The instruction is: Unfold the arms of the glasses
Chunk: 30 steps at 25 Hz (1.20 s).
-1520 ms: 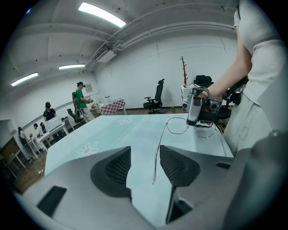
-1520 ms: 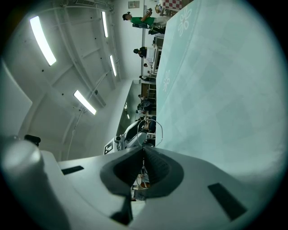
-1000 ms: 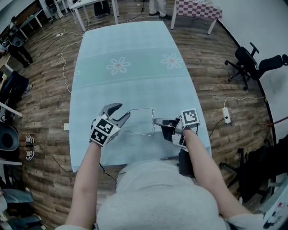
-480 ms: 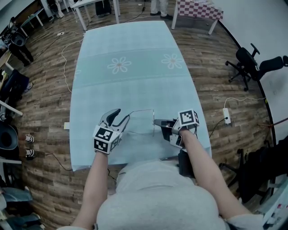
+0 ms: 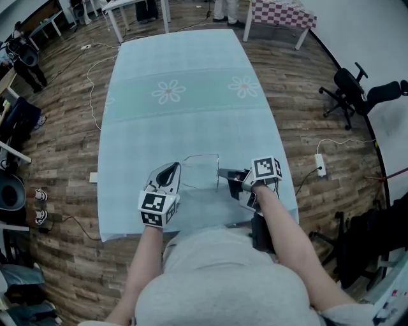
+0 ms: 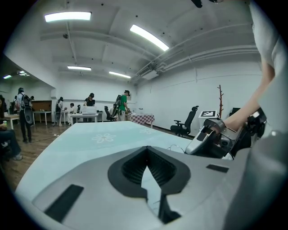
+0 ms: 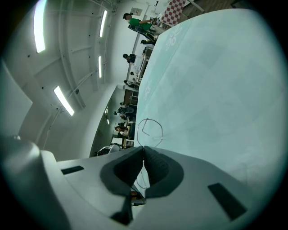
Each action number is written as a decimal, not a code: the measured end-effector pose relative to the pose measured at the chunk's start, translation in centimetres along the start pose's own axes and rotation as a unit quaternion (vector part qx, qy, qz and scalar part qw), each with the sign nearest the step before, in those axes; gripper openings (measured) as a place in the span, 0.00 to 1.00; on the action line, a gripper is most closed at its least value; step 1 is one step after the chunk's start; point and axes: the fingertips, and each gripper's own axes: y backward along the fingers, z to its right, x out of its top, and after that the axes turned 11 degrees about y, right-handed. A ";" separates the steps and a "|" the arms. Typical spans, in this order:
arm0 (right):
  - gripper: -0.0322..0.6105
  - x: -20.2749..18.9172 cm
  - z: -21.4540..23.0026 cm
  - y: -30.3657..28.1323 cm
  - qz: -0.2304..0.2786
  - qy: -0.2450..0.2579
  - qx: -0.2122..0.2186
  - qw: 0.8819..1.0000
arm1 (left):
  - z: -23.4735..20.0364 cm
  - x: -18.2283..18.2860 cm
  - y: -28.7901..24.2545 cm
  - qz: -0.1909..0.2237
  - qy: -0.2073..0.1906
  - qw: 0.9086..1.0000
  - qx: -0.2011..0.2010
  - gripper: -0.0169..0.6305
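Observation:
The thin wire-framed glasses (image 5: pixel 203 156) hang just above the light-blue flowered tablecloth (image 5: pixel 185 70), between my two grippers near the table's front edge. My right gripper (image 5: pixel 220 172) is shut on the frame's right end; in the right gripper view a wire loop (image 7: pixel 151 119) sticks out beyond the closed jaws (image 7: pixel 143 155). My left gripper (image 5: pixel 173 168) has just been closing and now stands shut at the left end of the glasses, on the tip of a wire arm. In the left gripper view its jaws (image 6: pixel 145 152) meet, with the right gripper (image 6: pixel 198 146) ahead.
A black office chair (image 5: pixel 354 89) and a white power strip (image 5: pixel 320 163) sit on the wooden floor to the right. A checkered table (image 5: pixel 280 13) stands beyond the far end. People (image 6: pixel 120 105) stand at desks in the background. The tablecloth stretches far ahead.
My left gripper's jaws went from wide open to shut, and the gripper rolled and shifted slightly right, toward the glasses' left end. The right gripper stayed put.

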 end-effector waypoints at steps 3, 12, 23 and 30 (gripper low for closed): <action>0.07 -0.2 0.0 -0.1 -0.002 -0.001 -0.001 1.000 | 0.3 -0.2 0.3 0.004 0.006 1.000 0.000 0.04; 0.07 0.1 0.0 0.0 0.004 -0.002 0.003 1.000 | 0.4 0.3 0.6 0.024 0.017 1.000 0.006 0.04; 0.07 0.5 -0.2 0.1 0.016 0.004 0.010 1.000 | 0.9 0.6 0.4 0.032 0.018 0.999 0.001 0.04; 0.07 0.7 -0.5 0.4 0.026 0.010 0.018 0.999 | 1.0 0.9 0.4 0.039 0.016 0.999 0.006 0.04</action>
